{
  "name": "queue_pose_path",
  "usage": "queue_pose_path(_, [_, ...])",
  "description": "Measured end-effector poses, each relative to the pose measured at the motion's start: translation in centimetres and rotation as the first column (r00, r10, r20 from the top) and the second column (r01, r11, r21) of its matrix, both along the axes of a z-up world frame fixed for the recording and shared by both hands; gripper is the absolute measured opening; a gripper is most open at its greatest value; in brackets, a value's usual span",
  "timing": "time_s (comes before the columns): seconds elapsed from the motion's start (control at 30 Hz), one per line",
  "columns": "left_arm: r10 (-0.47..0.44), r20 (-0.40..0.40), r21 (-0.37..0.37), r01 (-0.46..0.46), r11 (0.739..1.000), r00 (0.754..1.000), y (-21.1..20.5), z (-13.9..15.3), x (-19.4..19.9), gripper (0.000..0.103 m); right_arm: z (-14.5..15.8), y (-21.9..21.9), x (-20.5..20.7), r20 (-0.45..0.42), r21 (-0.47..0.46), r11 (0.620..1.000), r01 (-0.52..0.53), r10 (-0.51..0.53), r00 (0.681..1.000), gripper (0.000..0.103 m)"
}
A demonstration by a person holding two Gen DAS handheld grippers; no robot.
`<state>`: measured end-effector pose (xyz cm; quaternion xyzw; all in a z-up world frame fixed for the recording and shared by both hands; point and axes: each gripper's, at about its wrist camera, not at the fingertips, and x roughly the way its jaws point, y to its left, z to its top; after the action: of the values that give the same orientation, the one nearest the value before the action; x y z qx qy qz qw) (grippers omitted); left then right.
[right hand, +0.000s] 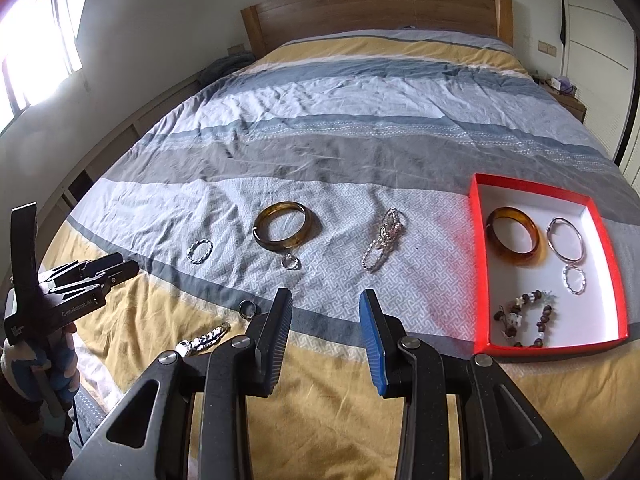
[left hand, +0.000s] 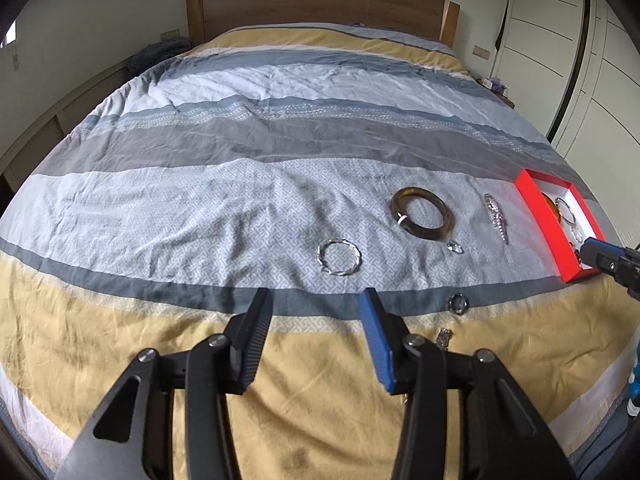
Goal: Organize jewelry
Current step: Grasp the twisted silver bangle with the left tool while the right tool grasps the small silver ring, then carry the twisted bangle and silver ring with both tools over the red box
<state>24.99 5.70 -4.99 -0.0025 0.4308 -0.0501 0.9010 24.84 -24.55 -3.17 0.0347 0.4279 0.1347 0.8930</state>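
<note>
A bed with a striped quilt in grey, blue and yellow fills both views, and a wooden headboard stands at the far end. Loose jewelry lies across the near half of the quilt: a brown bangle, a small twisted silver ring to its left, a small pendant ring touching the bangle's near edge, and a sparkly chain bracelet to its right. Closer in lie a dark band ring and a silver link bracelet. On the right sits a red box with a white inside, holding an amber bangle, a thin silver bangle, a small silver hoop and a beaded bracelet. The left gripper hangs over the quilt with its jaws apart and nothing between them. The right gripper hovers likewise, jaws apart and empty.
</note>
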Motion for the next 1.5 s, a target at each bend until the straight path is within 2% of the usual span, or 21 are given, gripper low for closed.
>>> queue_pose_path(0.2, [-0.019, -0.037, -0.04, 0.018, 0.999, 0.999, -0.7, -2.4, 2.9, 0.043, -2.5, 1.1, 2.8, -0.031, 0.016, 0.999, -0.032, 0.033, 0.999, 0.035])
queue_pose_path(0.63, [-0.035, -0.081, -0.038, 0.032, 0.999, 0.996, -1.9, -6.1, 6.7, 0.043, -6.8, 4.5, 7.4, -0.075, 0.062, 0.993, -0.1, 0.105, 0.992, 0.035])
queue_pose_path(1.1, [-0.023, -0.071, -0.043, 0.02, 0.999, 0.997, -2.0, -7.7, 8.1, 0.044, -9.9, 6.1, 9.8, -0.102, 0.082, 0.99, -0.118, 0.126, 0.987, 0.035])
queue_pose_path(1.23, [-0.026, -0.062, -0.037, 0.023, 0.999, 0.998, -2.1, -7.8, 8.0, 0.043, -10.3, 6.7, 10.0, -0.101, 0.081, 0.988, -0.13, 0.138, 0.985, 0.026])
queue_pose_path(1.27, [-0.026, -0.06, -0.036, 0.024, 0.999, 0.998, -2.1, -7.8, 8.0, 0.042, -10.4, 6.8, 10.0, -0.099, 0.077, 0.988, -0.134, 0.142, 0.985, 0.02])
queue_pose_path(1.3, [-0.025, -0.058, -0.035, 0.023, 0.999, 0.998, -2.1, -7.8, 8.0, 0.039, -10.4, 7.1, 10.0, -0.096, 0.071, 0.988, -0.138, 0.145, 0.985, 0.019])
queue_pose_path(1.5, [-0.022, -0.048, -0.022, 0.021, 1.0, 0.999, -2.3, -7.6, 7.6, 0.038, -10.0, 7.0, 9.5, -0.086, 0.064, 0.988, -0.144, 0.149, 0.985, 0.018])
